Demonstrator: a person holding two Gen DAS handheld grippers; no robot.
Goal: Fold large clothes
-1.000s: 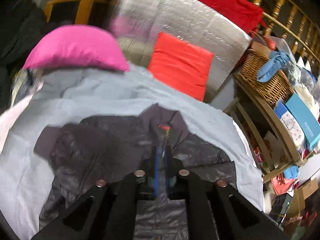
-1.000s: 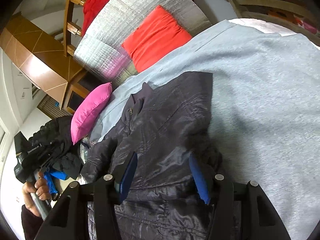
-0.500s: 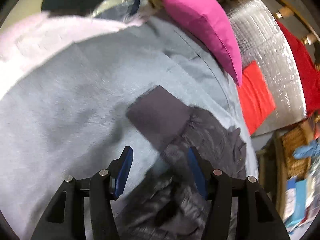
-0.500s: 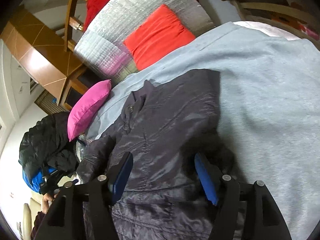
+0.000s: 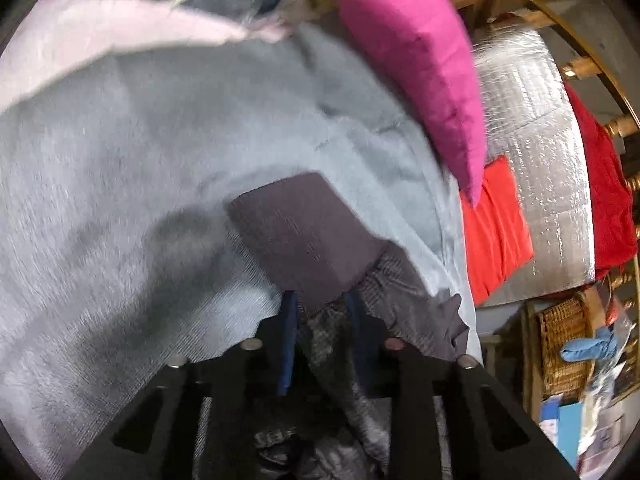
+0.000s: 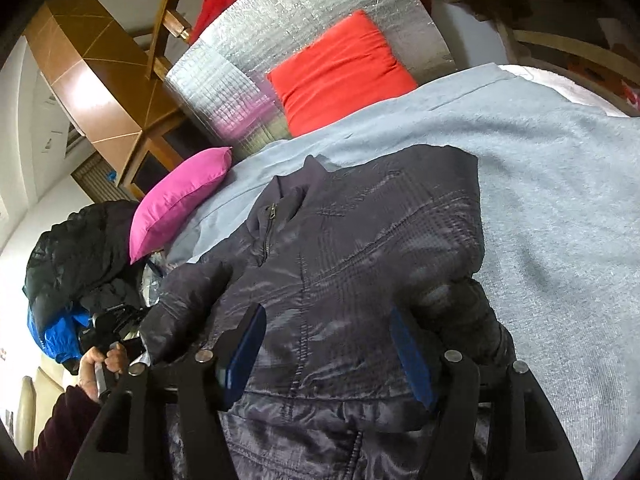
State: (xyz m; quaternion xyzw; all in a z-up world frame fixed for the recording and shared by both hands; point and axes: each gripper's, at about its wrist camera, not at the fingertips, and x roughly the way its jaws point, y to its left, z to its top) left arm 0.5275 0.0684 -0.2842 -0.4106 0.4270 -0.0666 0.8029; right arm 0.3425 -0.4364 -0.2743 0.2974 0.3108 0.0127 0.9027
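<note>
A dark shiny jacket (image 6: 360, 256) lies front up on a light blue-grey blanket (image 6: 560, 184), collar toward the cushions. My right gripper (image 6: 328, 344) is open and hovers over the jacket's lower body, empty. In the left wrist view my left gripper (image 5: 320, 320) is shut on the jacket's left sleeve (image 5: 332, 320) just behind its flat ribbed cuff (image 5: 304, 236), which lies on the blanket (image 5: 120, 200).
A magenta cushion (image 5: 420, 60) and a red cushion (image 5: 496, 236) lean on a silver padded panel (image 5: 540, 120) at the bed's head. A wicker basket (image 5: 560, 344) stands on a shelf. A black and blue coat pile (image 6: 68, 272) lies at the left.
My left gripper moved from the jacket's zip to the left sleeve, opened over it, then closed on the sleeve behind the cuff. My right gripper stayed open over the jacket's body.
</note>
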